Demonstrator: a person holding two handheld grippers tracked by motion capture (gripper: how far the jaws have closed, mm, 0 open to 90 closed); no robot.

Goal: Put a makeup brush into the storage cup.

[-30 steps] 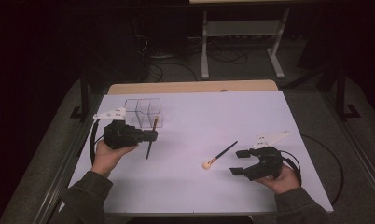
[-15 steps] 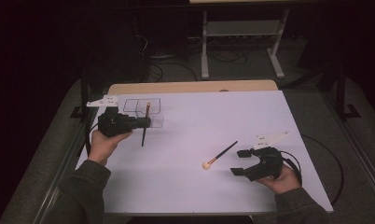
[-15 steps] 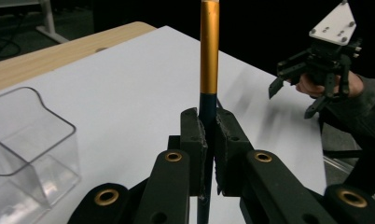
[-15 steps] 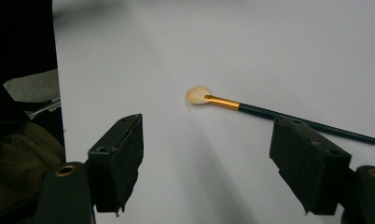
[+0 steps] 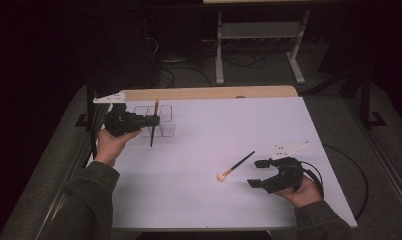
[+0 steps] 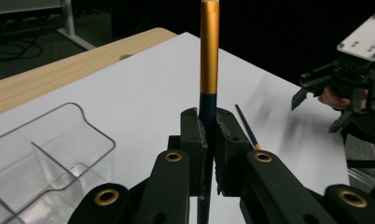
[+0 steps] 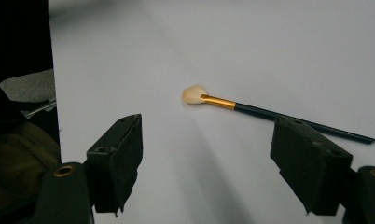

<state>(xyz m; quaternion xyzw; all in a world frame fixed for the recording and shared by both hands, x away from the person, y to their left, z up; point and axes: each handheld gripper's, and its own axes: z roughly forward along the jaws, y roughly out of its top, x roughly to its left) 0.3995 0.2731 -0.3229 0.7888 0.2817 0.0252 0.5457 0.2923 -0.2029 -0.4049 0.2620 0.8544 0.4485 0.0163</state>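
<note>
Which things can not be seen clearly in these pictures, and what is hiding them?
- Held brush, left gripper view: its tip is cut off by the top edge; the lower handle is hidden behind the left hand-held gripper.
- Clear organizer, high view: too small and transparent to count its compartments; the left gripper view crops it.
- Loose brush, right gripper view: part of its handle is hidden behind a jaw of the right hand-held gripper.

over on the left of the table, the left gripper holds a brush upright, just in front of the divided bin. to the right, a second brush lies flat, the right gripper just beside it, jaws apart.
</note>
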